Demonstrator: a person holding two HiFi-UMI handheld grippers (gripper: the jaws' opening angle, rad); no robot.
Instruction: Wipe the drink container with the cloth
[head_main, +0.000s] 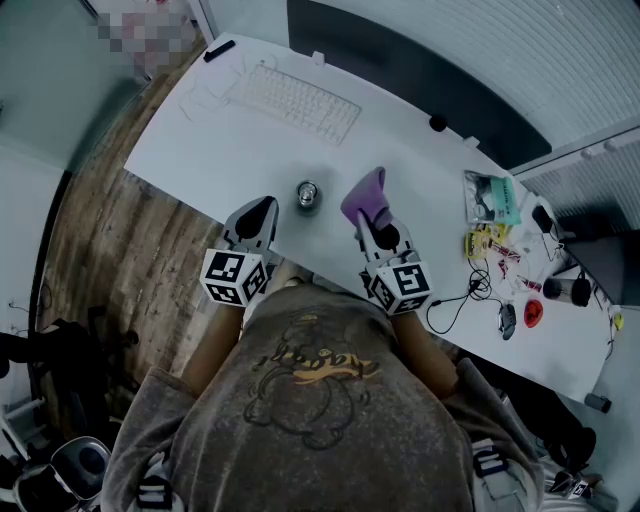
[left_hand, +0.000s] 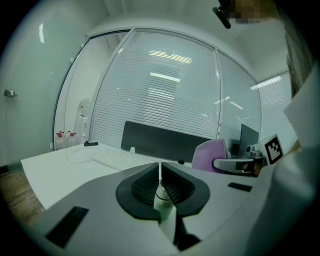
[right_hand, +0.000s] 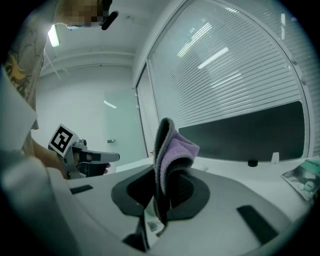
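now my right gripper clamps the purple cloth; my left gripper is shut, with the drink container mid-frame between them.

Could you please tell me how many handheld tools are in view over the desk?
2. The left tool is shut and empty, left of the drink container; the right tool, right of the container, is shut on the purple cloth.
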